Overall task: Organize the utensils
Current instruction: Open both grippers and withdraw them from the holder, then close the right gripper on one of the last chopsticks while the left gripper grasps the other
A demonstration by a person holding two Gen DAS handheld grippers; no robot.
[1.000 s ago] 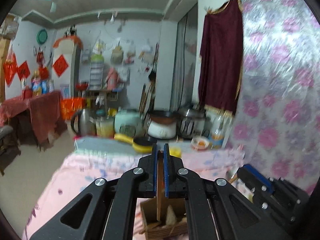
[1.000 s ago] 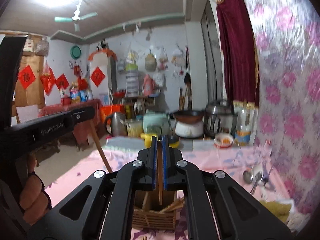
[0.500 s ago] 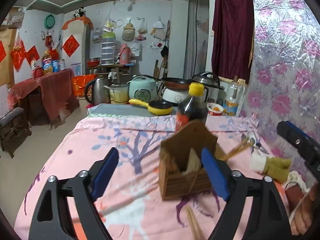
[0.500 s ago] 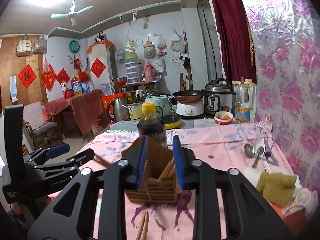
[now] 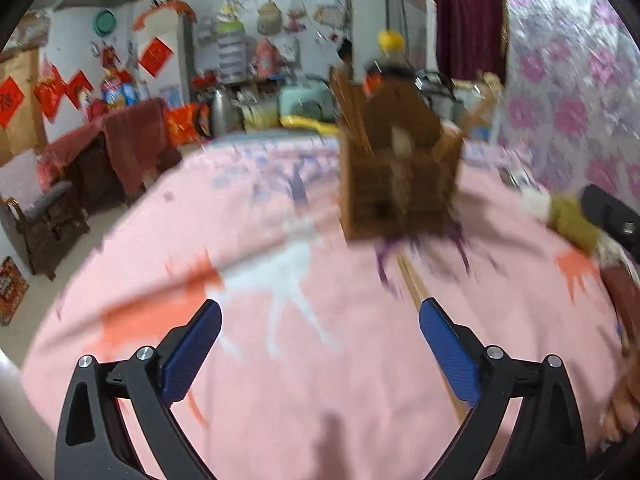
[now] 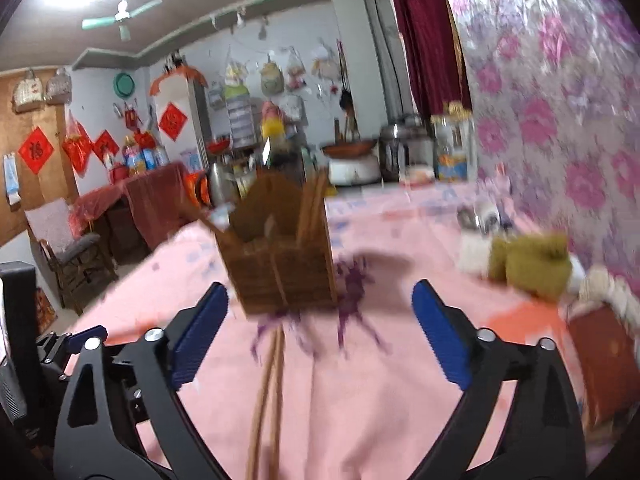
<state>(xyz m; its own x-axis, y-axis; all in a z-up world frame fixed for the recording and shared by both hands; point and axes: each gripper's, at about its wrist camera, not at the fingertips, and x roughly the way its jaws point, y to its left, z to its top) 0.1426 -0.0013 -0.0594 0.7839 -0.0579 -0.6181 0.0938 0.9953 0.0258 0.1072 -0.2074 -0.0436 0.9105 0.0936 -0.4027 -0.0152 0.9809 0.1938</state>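
Right wrist view: both claws, right claw (image 6: 320,328) and left claw (image 5: 320,344), now gape empty after clamping chopsticks a second ago; wooden holder (image 6: 280,256) mid-frame, loose chopsticks (image 6: 266,400) on counter below, next pickup.

Wooden holder (image 5: 398,172) motion-blurred; contents perhaps chopsticks (image 6: 267,396), edge-cropped.

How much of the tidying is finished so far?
Partly done: several chopsticks already stand in the wooden holder. Nothing is in hand; the left gripper and right gripper are both open and empty. Left to do: a pair of chopsticks on the pink cloth, and spoons farther back.
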